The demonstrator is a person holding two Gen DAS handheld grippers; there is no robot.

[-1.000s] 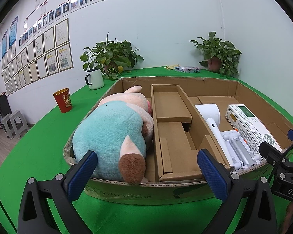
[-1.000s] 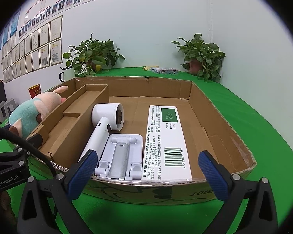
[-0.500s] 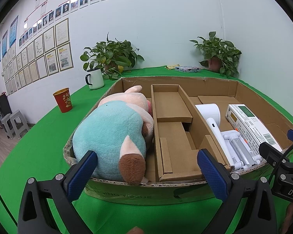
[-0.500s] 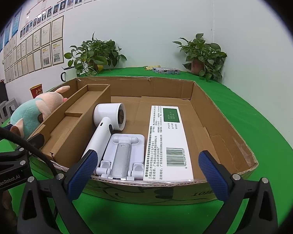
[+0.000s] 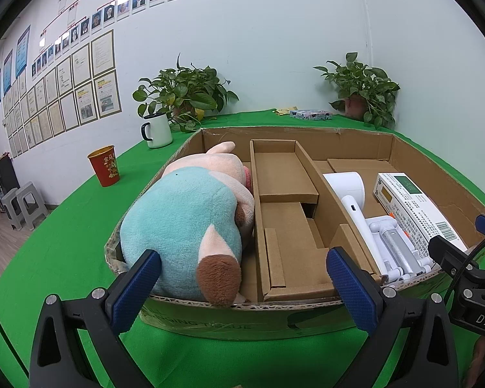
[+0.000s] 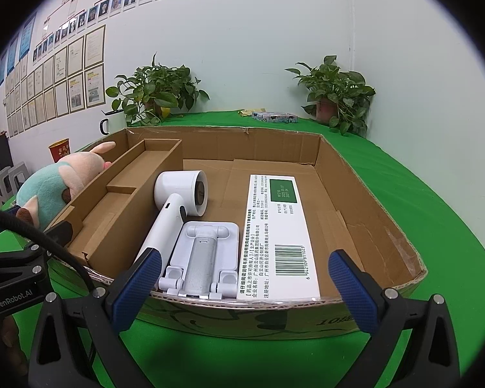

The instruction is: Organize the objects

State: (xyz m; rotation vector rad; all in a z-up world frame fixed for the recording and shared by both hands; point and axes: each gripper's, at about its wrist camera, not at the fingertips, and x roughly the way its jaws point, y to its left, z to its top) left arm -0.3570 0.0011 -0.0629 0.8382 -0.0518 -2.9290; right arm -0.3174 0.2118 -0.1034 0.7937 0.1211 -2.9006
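Left wrist view: cardboard box (image 5: 294,318) on the green table (image 5: 64,245), holding all sorted items. Plush toy (image 5: 190,223) fills the left compartment, its brown-tipped foot at the near wall. Cardboard insert (image 5: 291,220) occupies the middle and holds nothing. To its right lie a white hair dryer (image 5: 350,194), a white folding stand (image 5: 394,249) and a white medicine box (image 5: 417,207), side by side. Left gripper (image 5: 242,286), jaws spread wide, holds nothing, just before the box's near wall.

Right wrist view: same hair dryer (image 6: 177,207), folding stand (image 6: 203,258) and medicine box (image 6: 274,236), barcode toward the camera. Right gripper (image 6: 244,286), jaws likewise spread and holding nothing, near the front wall.

Beyond the box: white mug (image 5: 156,129), red cup (image 5: 105,165), two potted plants (image 5: 184,93) against the wall.
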